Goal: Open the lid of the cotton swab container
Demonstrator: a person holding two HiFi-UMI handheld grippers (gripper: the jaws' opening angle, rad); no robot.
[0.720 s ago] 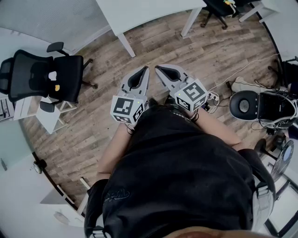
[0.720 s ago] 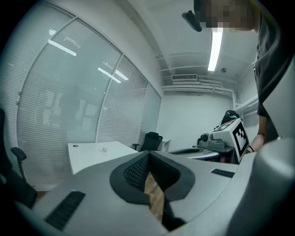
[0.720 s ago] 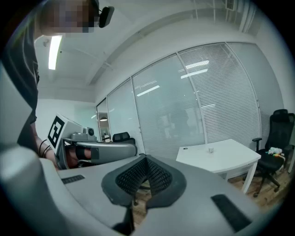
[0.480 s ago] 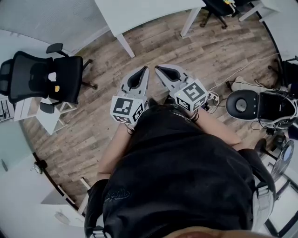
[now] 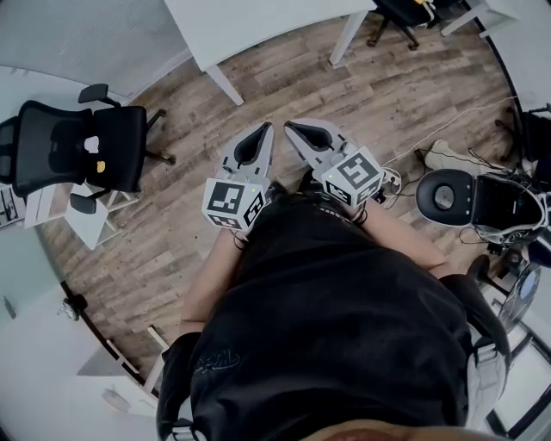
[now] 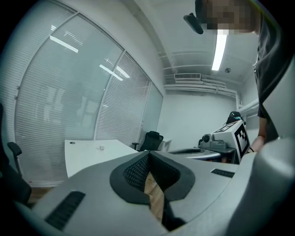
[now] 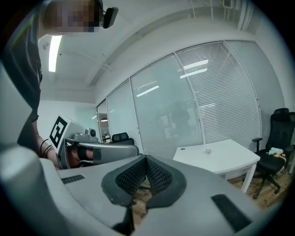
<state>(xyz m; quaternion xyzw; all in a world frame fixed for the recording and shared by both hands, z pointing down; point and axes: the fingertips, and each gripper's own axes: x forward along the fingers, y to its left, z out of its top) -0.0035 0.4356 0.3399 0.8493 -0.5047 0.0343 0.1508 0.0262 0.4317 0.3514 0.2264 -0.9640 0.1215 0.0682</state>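
Pointing toward the white desk (image 5: 258, 21), well short of it: left gripper (image 5: 267, 129), right gripper (image 5: 293, 127), fingers pressed together, empty; cotton swab container unseen.

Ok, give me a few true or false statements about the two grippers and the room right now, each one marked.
1. The left gripper has its jaws shut with nothing between them. True.
2. The right gripper is clamped on a cotton swab container. False: its jaws are shut on nothing, and no container shows in any view.
3. Both grippers rest on the white table. False: they are held over the wooden floor, short of the table.
4. A black office chair stands to the person's left. True.
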